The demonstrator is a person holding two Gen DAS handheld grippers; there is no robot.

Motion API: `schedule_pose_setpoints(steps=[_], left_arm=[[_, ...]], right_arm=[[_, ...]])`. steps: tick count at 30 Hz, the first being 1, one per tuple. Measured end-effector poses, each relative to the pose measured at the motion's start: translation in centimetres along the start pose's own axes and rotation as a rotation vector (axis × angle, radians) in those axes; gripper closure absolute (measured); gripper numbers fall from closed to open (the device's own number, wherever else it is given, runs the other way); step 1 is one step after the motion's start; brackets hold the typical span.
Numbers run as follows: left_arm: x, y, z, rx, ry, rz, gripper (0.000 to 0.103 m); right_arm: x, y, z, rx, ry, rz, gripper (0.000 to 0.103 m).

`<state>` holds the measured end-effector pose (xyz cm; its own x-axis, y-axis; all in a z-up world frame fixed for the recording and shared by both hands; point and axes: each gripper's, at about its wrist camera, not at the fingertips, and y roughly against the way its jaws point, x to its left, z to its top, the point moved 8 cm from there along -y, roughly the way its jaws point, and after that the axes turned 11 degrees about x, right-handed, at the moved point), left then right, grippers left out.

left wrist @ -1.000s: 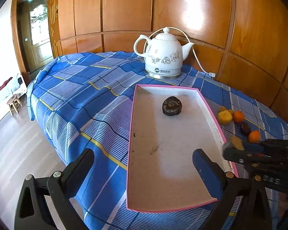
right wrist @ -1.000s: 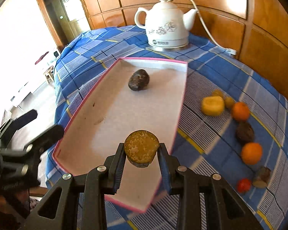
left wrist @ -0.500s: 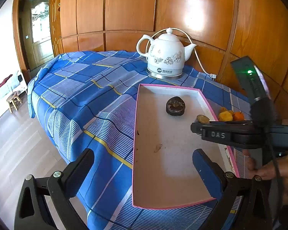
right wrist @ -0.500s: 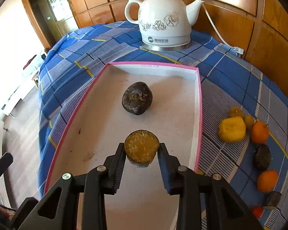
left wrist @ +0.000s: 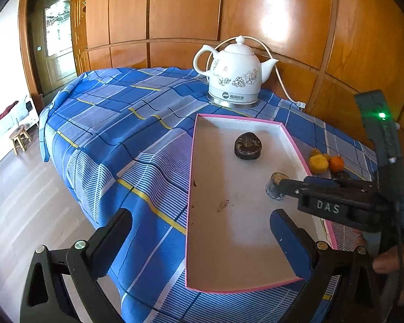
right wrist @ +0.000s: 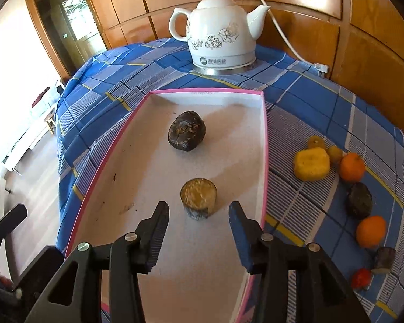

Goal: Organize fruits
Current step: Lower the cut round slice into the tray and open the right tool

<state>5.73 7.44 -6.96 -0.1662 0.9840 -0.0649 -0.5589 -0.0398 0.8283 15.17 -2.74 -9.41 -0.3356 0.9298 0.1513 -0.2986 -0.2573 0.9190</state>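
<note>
A pink-rimmed white tray (right wrist: pixel 264 145) lies on the blue checked cloth. Inside it sit a dark wrinkled fruit (right wrist: pixel 186 134) and a short cut fruit piece (right wrist: pixel 198 197) with a yellow top, standing upright on the tray floor. My right gripper (right wrist: pixel 198 206) hovers just behind that piece with its jaws opening; the pads are apart from it on both sides. In the left wrist view the same piece (left wrist: pixel 272 188) shows at the tip of the right gripper (left wrist: pixel 278 184), beyond the dark fruit (left wrist: pixel 248 145). My left gripper (left wrist: pixel 201 216) stands open over the tray's near end (left wrist: pixel 190 188), holding nothing.
A white kettle (right wrist: pixel 220 32) with its cord stands behind the tray. On the cloth to the right lie a yellow fruit (right wrist: pixel 312 163), two oranges (right wrist: pixel 352 167), a dark fruit (right wrist: pixel 359 200), a small red one (right wrist: pixel 361 277) and a cut piece (right wrist: pixel 384 255). The table drops to the floor at left.
The right gripper carried the cut piece from the tray's edge over its middle, then its jaws spread and the piece now stands free on the tray floor. The left gripper stayed still.
</note>
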Motion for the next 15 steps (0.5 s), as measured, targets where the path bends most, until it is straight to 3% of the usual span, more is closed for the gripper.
schedule_pose_setpoints(steps=[15], left_arm=[[-0.8, 0.1, -0.3, 0.007, -0.02, 0.001, 0.0]], right_arm=[[0.0, 1.1, -1.6, -0.027, 0.009, -0.037, 0.054]])
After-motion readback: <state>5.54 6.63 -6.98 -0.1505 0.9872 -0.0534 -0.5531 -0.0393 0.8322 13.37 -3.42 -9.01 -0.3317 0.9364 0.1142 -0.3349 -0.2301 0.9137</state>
